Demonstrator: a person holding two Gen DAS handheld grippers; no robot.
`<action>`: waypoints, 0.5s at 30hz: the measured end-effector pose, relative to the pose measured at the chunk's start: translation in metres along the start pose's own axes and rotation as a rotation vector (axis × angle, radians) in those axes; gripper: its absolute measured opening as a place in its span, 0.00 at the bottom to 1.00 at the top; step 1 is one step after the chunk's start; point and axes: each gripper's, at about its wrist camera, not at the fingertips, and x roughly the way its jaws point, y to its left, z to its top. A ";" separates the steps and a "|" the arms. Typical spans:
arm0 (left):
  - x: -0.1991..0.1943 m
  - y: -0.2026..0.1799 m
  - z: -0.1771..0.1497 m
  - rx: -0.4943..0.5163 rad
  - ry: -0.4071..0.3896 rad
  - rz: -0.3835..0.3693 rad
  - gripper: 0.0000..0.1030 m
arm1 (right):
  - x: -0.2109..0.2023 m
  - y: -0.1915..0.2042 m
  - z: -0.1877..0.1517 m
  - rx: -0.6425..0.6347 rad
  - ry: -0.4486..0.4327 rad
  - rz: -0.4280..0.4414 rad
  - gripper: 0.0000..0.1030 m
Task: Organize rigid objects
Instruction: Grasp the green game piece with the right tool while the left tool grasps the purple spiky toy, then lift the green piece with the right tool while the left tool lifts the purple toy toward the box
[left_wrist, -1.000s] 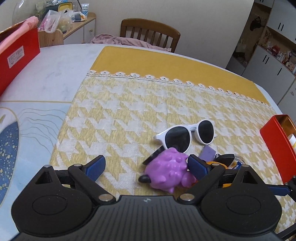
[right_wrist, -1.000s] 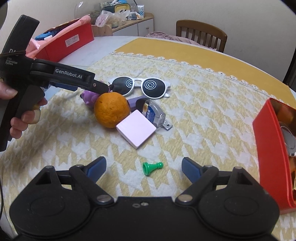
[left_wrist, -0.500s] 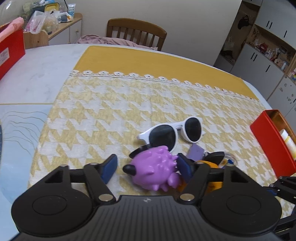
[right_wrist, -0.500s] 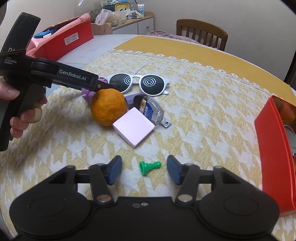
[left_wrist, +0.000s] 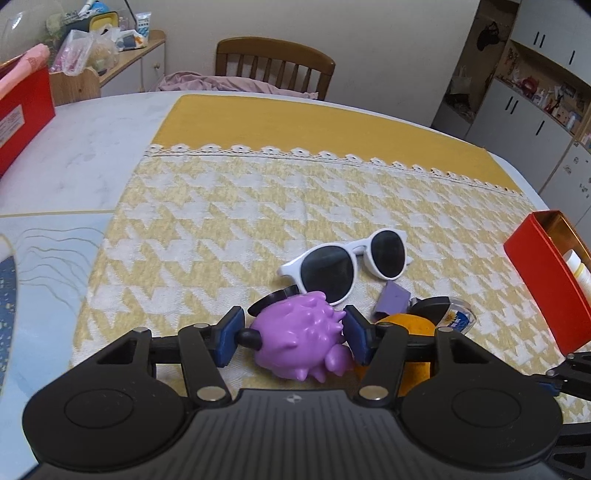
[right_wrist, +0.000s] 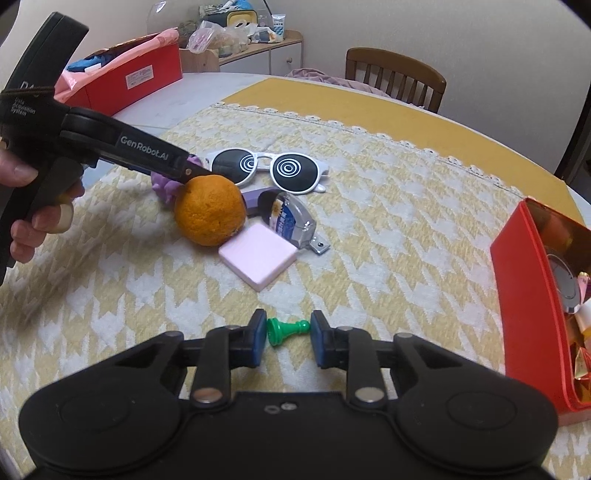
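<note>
A purple spiky toy (left_wrist: 295, 343) lies on the yellow houndstooth cloth (left_wrist: 221, 229), in front of white sunglasses (left_wrist: 343, 262). My left gripper (left_wrist: 293, 332) has its jaws closing, and both blue pads press on the toy's sides. In the right wrist view a small green chess pawn (right_wrist: 284, 328) lies on its side. My right gripper (right_wrist: 289, 334) is closing on it, one pad at each end of the pawn. An orange (right_wrist: 210, 210), a pink block (right_wrist: 258, 256) and a silver tape measure (right_wrist: 291, 221) sit beside the toy.
A red box (right_wrist: 517, 295) with items inside stands at the cloth's right edge. Another red box (right_wrist: 136, 81) is at the far left of the table. A wooden chair (left_wrist: 275, 66) stands behind the table. A hand (right_wrist: 33, 218) holds the left gripper's handle.
Both grippers' jaws have come in from wide open: the left around the purple toy, the right around the green pawn. Neither hand has shifted noticeably.
</note>
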 end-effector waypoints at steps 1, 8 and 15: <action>-0.002 0.002 -0.001 -0.005 -0.001 0.003 0.56 | -0.002 -0.001 0.000 0.006 -0.003 0.000 0.24; -0.023 0.009 0.000 -0.031 -0.026 0.027 0.56 | -0.027 -0.007 0.002 0.049 -0.034 0.002 0.24; -0.055 0.000 0.004 -0.020 -0.054 0.024 0.56 | -0.059 -0.017 0.006 0.092 -0.078 -0.009 0.24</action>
